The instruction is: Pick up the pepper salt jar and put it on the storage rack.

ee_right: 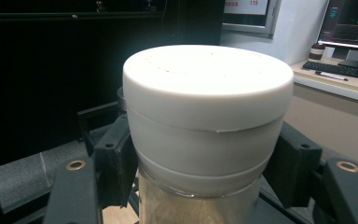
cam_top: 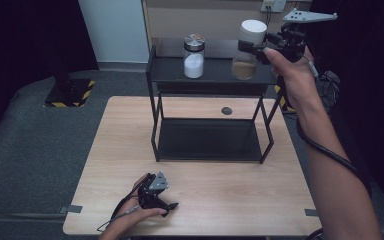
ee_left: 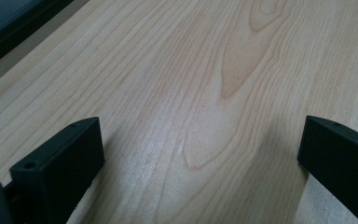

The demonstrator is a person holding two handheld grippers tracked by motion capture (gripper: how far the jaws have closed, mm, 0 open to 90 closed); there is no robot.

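In the right gripper view the bottom edge cuts off the jar [ee_right: 200, 205] just under its white lid [ee_right: 208, 116], so its contents are out of sight, and the lid hides the inner faces of the fingers [ee_right: 114, 158]. In the high view the person's right forearm [cam_top: 337, 185] covers the table [cam_top: 130, 150] at its right edge, and the top of the second jar [cam_top: 194, 56] is too small to read

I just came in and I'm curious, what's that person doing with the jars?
The right gripper is clamped on the white lid of a jar of brown powder, at the top shelf of the black rack. A jar of white powder stands on that shelf. The left gripper rests open on the wooden table.
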